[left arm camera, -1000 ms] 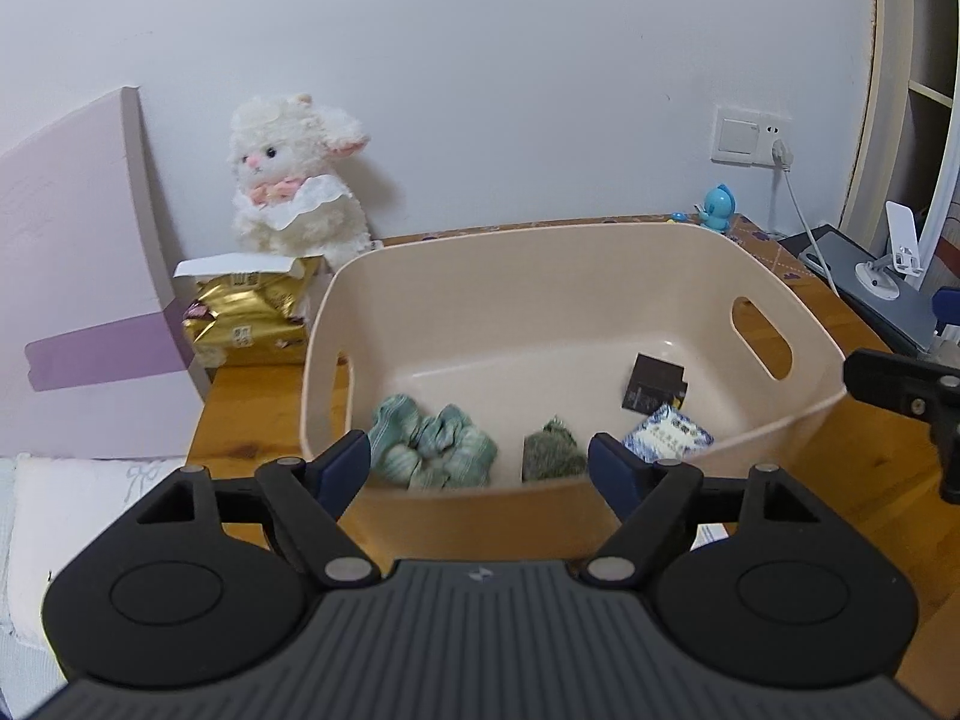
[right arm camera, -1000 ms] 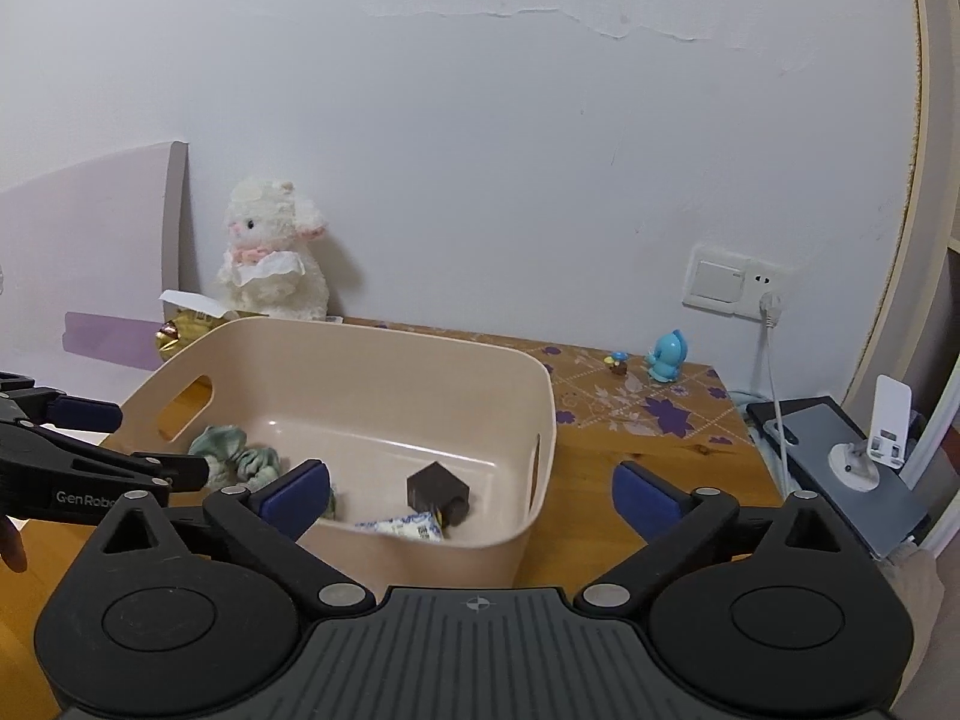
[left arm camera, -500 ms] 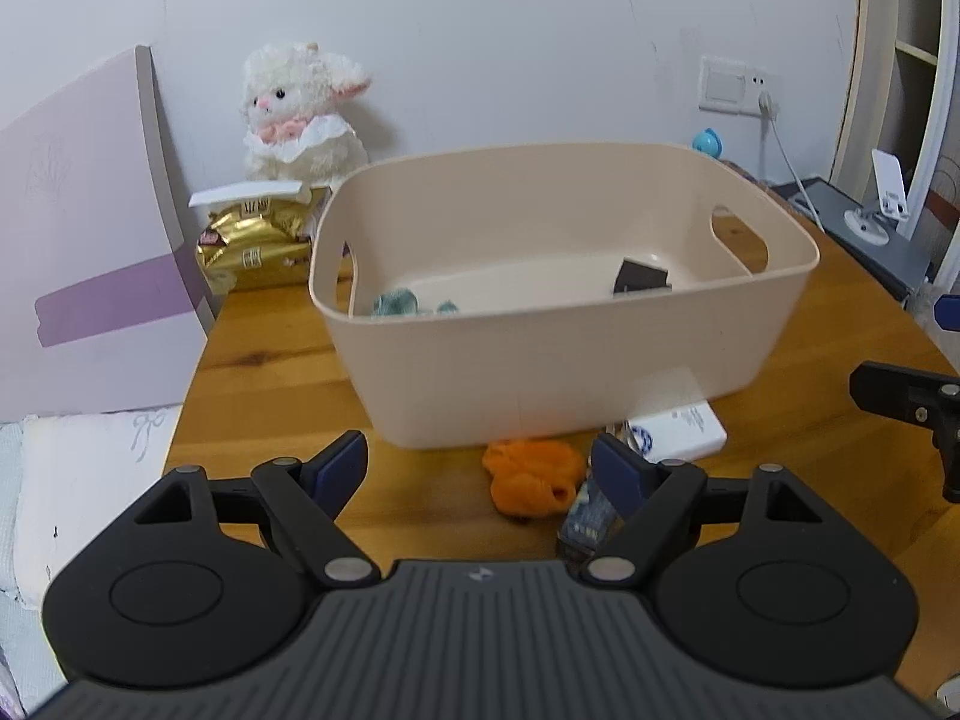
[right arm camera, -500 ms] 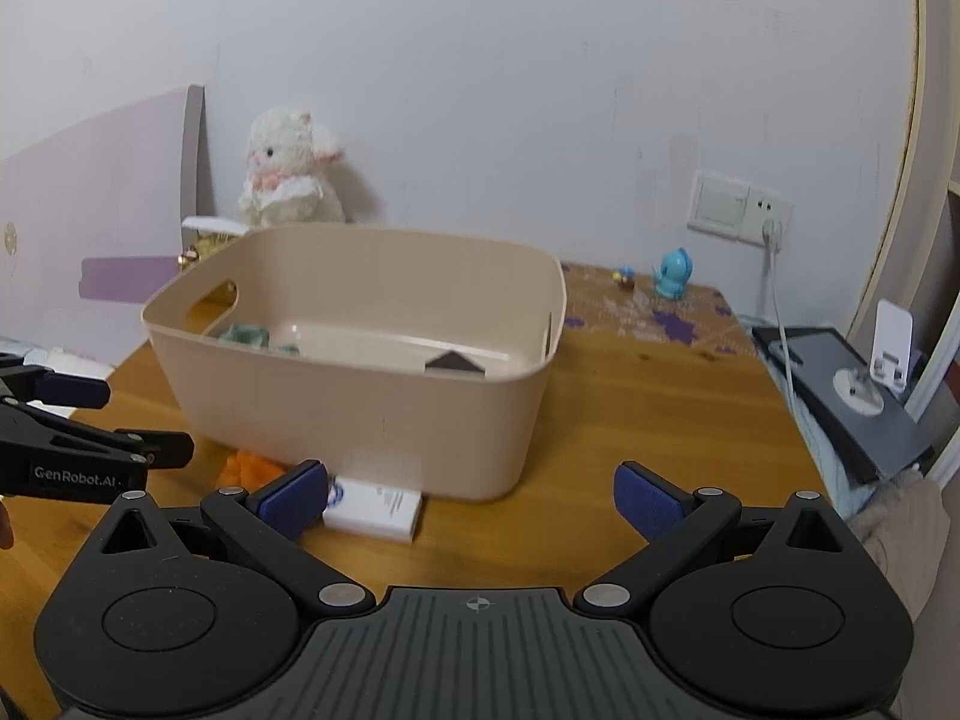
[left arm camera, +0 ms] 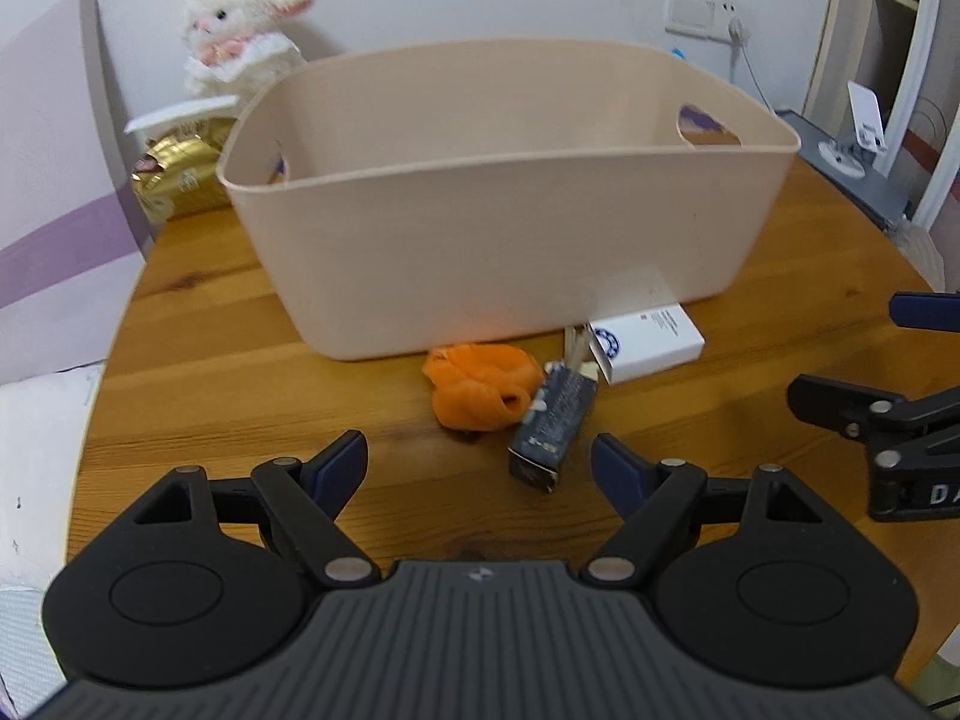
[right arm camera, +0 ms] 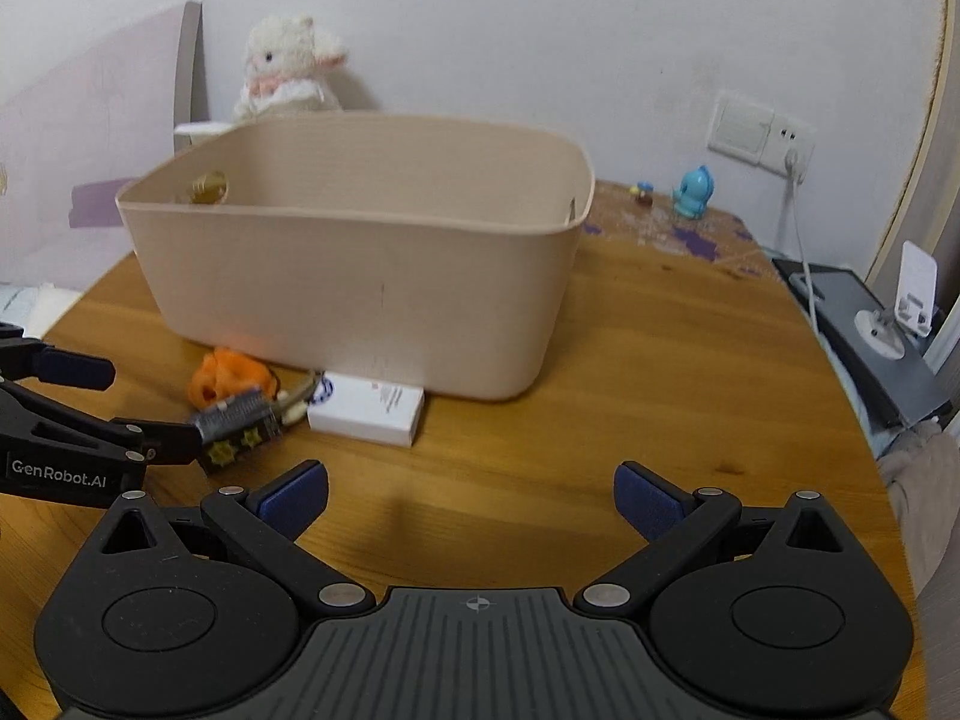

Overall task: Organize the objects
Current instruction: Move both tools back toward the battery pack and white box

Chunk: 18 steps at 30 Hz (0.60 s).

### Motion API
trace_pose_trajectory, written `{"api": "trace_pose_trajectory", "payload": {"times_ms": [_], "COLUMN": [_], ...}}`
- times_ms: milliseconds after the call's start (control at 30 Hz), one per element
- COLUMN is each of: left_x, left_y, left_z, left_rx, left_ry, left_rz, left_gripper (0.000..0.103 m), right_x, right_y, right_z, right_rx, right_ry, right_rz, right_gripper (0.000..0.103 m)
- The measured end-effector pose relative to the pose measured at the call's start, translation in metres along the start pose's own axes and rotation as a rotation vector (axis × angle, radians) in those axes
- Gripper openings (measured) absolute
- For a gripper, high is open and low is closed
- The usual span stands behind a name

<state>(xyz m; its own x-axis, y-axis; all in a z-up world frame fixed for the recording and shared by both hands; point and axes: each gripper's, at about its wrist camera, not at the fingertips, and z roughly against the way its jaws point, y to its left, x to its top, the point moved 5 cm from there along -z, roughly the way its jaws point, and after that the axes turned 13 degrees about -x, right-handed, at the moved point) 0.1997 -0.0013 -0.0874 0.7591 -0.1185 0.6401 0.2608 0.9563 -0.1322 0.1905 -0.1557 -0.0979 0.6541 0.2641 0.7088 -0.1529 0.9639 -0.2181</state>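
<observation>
Currently the left gripper [left arm camera: 478,459] hovers low over the wooden desk [left arm camera: 210,372] with its jaws spread wide and nothing between them; its blue fingertips [left arm camera: 342,462] sit apart from every object. The right gripper [right arm camera: 471,495] is likewise wide and empty, low over bare desk surface. In the left wrist view, the beige plastic basket [left arm camera: 504,228] stands at 12 o'clock, upright, with handle cut-outs at both ends; its contents are hidden by the near wall from this angle. Three loose items lie on the desk just in front of the basket's near wall. An orange scrunchie-like cloth bundle [left arm camera: 480,390] sits at 12 o'clock, just short of the basket. A small dark blue packet [left arm camera: 552,426] lies at roughly 1 o'clock, touching the orange bundle on its right side, one end pointing toward the left gripper. A white box [left arm camera: 648,342] with a blue round mark lies at 1 o'clock, beside the basket wall and just beyond the packet. In the right wrist view these same three items appear at 10 to 11 o'clock, with the left gripper's near finger overlapping the packet's outline; contact cannot be told. A white plush lamb [left arm camera: 240,36] stands against the wall behind the basket at 11 o'clock, with a gold foil bag [left arm camera: 180,180] below it. A small blue figurine [right arm camera: 693,192] stands at 1 o'clock in the right view.
</observation>
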Motion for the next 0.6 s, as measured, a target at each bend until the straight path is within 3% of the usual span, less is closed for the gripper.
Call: {"api": "trace_pose_trajectory", "payload": {"times_ms": [467,567,600], "left_x": [-0.002,-0.001,0.0], "left_y": [0.003,0.005,0.005], "left_z": [-0.04,-0.039,-0.038], "left_rx": [-0.078,-0.085,-0.091], "left_ry": [0.058,0.037,0.032], "left_rz": [0.025,0.026,0.025], "left_gripper": [0.078,0.07,0.063], "right_x": [-0.008,-0.009,-0.009], "right_y": [0.02,0.022,0.023], "right_z": [-0.039,-0.045,-0.047], "right_rx": [-0.004,0.003,0.005], "right_ry": [0.05,0.055,0.058], "right_rz": [0.057,0.059,0.063], "right_gripper": [0.103,0.103,0.103]}}
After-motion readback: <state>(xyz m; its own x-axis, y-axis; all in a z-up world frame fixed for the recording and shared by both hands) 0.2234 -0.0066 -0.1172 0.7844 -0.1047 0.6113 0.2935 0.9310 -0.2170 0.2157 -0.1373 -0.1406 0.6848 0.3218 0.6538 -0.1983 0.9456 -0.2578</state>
